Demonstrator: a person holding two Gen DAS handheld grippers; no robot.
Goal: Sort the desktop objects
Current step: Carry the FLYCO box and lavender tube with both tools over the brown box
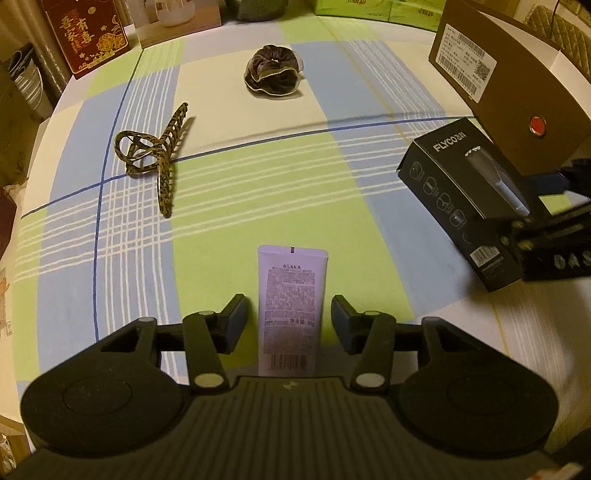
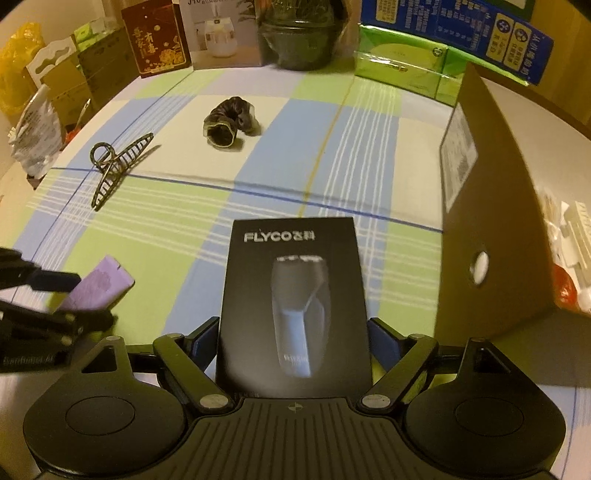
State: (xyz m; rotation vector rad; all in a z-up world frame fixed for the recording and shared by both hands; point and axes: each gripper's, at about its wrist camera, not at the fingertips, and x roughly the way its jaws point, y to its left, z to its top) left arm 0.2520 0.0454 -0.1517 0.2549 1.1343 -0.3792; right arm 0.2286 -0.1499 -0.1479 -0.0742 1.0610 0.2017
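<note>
A pale purple tube (image 1: 291, 306) lies between the fingers of my left gripper (image 1: 290, 323); small gaps show on both sides, so the jaws are open around it. The tube also shows in the right wrist view (image 2: 98, 290). My right gripper (image 2: 295, 341) is shut on a black FLYCO shaver box (image 2: 295, 295), its pads against both sides; the box also shows in the left wrist view (image 1: 465, 195). A leopard-print hair claw (image 1: 155, 162) and a dark scrunchie (image 1: 271, 70) lie on the checked tablecloth (image 1: 258, 177).
A brown cardboard box (image 2: 491, 221) stands open at the right, with white items inside. Along the far edge stand a red gift box (image 2: 159, 37), a white product box (image 2: 221, 33), a dark pot (image 2: 299, 44) and green packs (image 2: 402, 74).
</note>
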